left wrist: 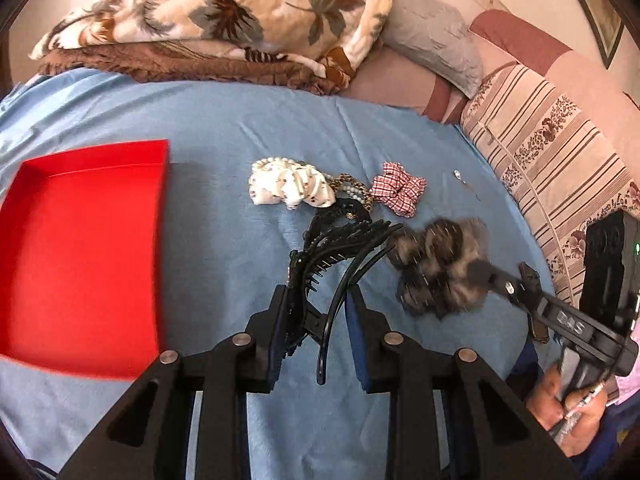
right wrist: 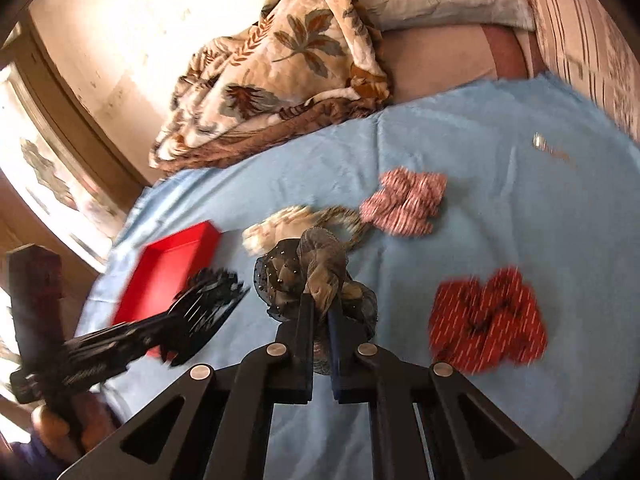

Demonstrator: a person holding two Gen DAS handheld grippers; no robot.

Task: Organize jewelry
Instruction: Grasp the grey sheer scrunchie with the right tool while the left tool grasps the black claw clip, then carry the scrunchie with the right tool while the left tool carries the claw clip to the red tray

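Observation:
My left gripper point(left wrist: 318, 300) is shut on a black claw hair clip point(left wrist: 344, 252), held above the blue sheet; it also shows in the right wrist view point(right wrist: 204, 300). My right gripper point(right wrist: 322, 312) is shut on a grey-brown beaded scrunchie point(right wrist: 316, 276), seen blurred in the left wrist view point(left wrist: 440, 268). A red open box point(left wrist: 84, 252) lies to the left. On the sheet lie a white scrunchie point(left wrist: 288, 186), a bead bracelet point(left wrist: 352, 192), a red-checked scrunchie point(left wrist: 398, 192), a small silver pendant point(left wrist: 458, 175) and a red striped scrunchie point(right wrist: 488, 320).
A blue sheet point(left wrist: 220, 120) covers the bed. A folded leaf-print blanket point(left wrist: 224, 12) and a grey pillow point(left wrist: 432, 40) lie at the far end. A striped floral cushion point(left wrist: 552, 152) borders the right side.

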